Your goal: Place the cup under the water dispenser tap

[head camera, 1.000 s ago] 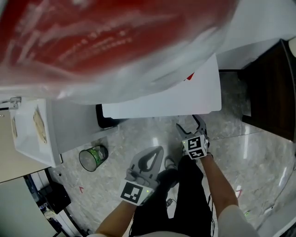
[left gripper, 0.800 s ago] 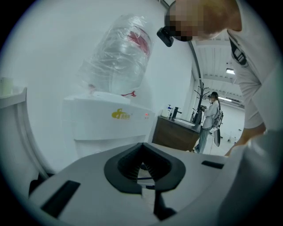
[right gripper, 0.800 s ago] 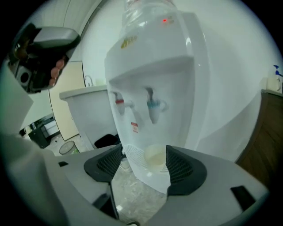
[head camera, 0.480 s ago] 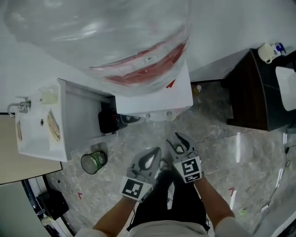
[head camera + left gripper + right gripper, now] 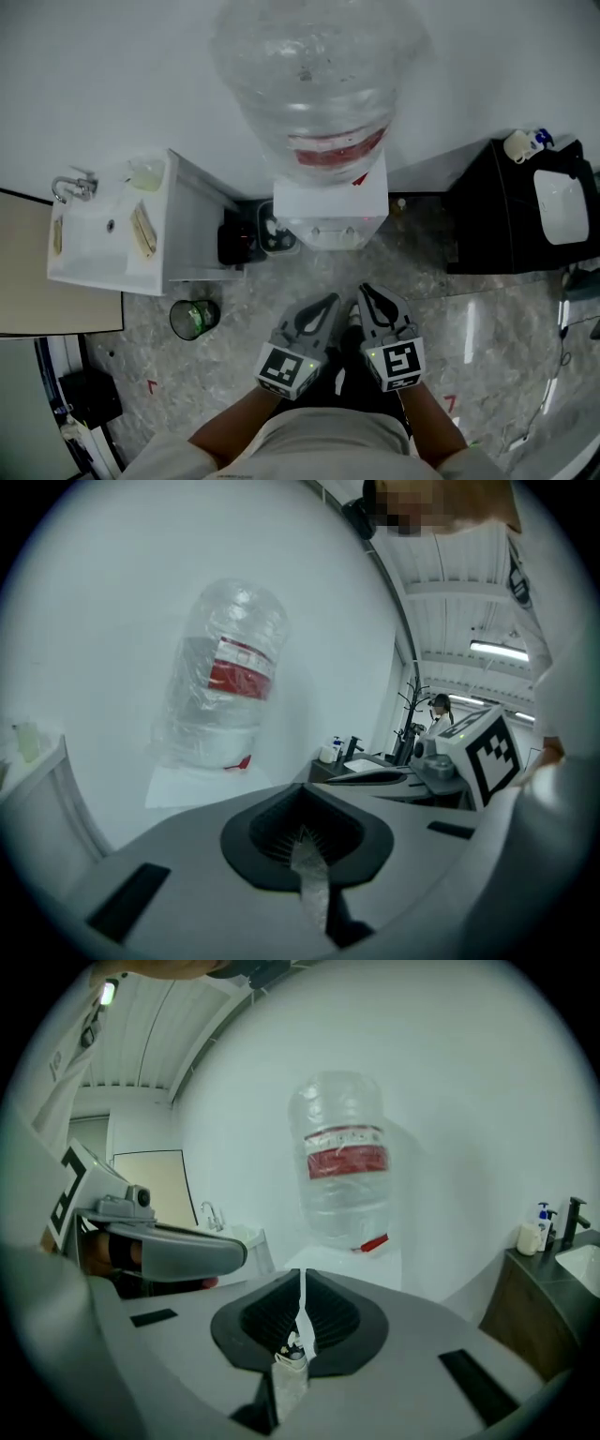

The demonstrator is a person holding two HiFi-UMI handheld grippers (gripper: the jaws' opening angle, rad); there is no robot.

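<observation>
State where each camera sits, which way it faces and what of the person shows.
Head view: on the head, facing steeply down at the white water dispenser with its clear red-labelled bottle; forearms, left claw, right claw show.
Left gripper view: rides the left claw, facing the bottle; its shut jaws show.
Right gripper view: rides the right claw, facing the bottle; its empty jaws are closing.
Shared: all three see the bottle.

Right gripper (image 5: 367, 292) was wide open a second ago. Its jaws are now closing, nearly together, nothing between them. It has drawn in beside the left gripper (image 5: 328, 302), tips close. Head view has pulled back: bottle (image 5: 319, 84) no longer fills the top, and the whole sink (image 5: 94, 239) and dark counter (image 5: 492, 225) are now in frame.
</observation>
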